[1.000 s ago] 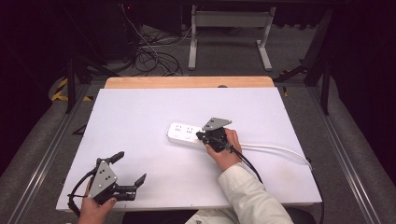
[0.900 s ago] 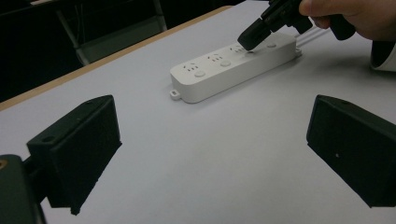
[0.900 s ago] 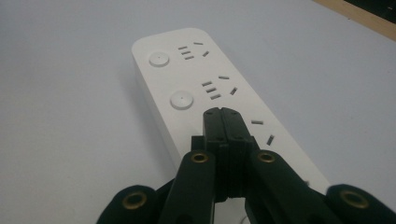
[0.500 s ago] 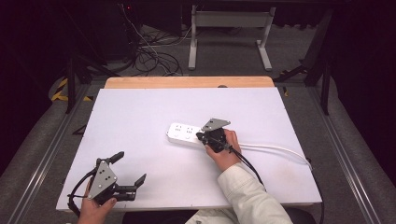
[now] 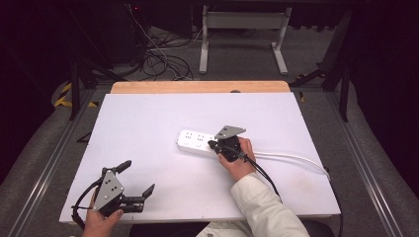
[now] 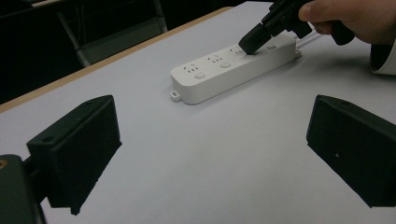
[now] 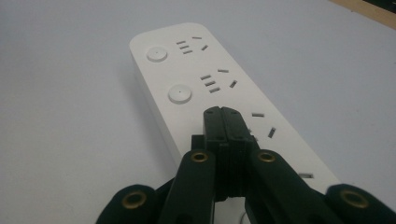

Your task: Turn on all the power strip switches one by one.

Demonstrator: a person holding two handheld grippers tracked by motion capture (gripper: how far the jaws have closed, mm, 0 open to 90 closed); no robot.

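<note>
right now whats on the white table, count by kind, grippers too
white power strip: 1, with its white cable
round buttons on the strip that show in the right gripper view: 2
left gripper: 1, jaws open
right gripper: 1, jaws shut, tips on the strip
total: 1 strip and 2 grippers, 3 things

We see the white table (image 5: 148,128) evenly lit from overhead, while the floor and surroundings beyond it sink into deep shadow. The high view is soft and a bit grainy. In the left gripper view, the near black jaws are blurred and the power strip (image 6: 229,70) sits sharper, with a faint shadow beneath it. In the right gripper view, we get mild vignetting at the corners and no glare.
</note>
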